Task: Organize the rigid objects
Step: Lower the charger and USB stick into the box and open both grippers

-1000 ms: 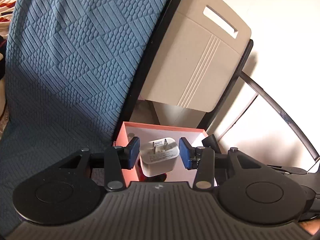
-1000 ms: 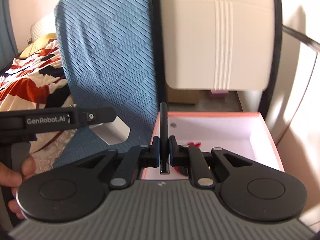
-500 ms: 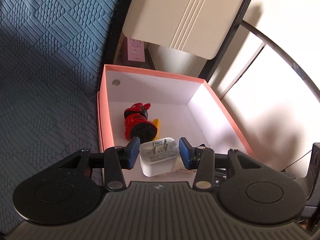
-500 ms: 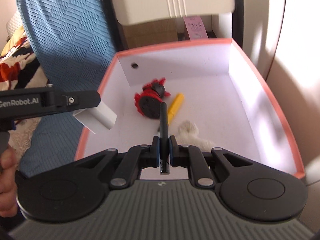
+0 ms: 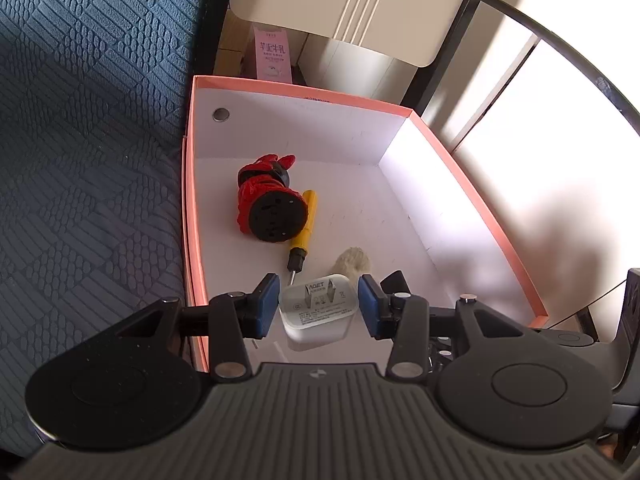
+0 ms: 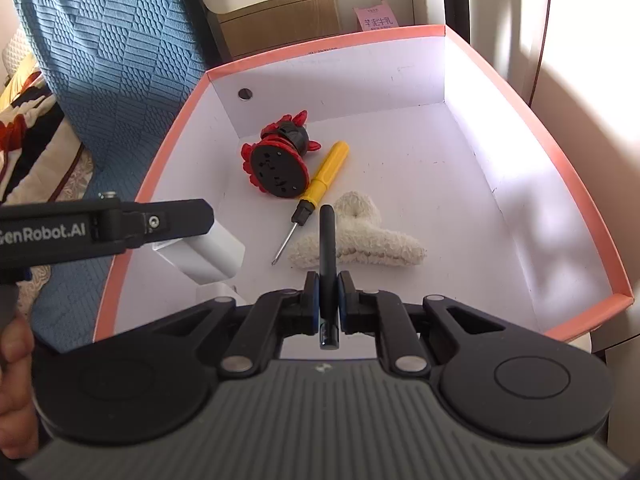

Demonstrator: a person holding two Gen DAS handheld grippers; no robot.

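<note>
My left gripper (image 5: 318,306) is shut on a white plug charger (image 5: 318,306), prongs facing the camera, held over the near left corner of the pink-rimmed white box (image 5: 472,184). The charger also shows in the right wrist view (image 6: 208,254). My right gripper (image 6: 326,294) is shut on a thin black stick (image 6: 327,248), upright over the box's near edge (image 6: 588,308). In the box lie a red and black figure (image 6: 280,160), a yellow screwdriver (image 6: 320,182) and a cream fluffy claw clip (image 6: 368,240).
A blue quilted cover (image 5: 88,120) lies left of the box. A beige panel on a black frame (image 5: 360,4) and a pink carton (image 5: 272,54) stand behind it. A patterned bedspread (image 6: 24,128) is at far left.
Both grippers have tilted down and moved forward over the box, still holding the charger and the stick. The box's contents have come into full view.
</note>
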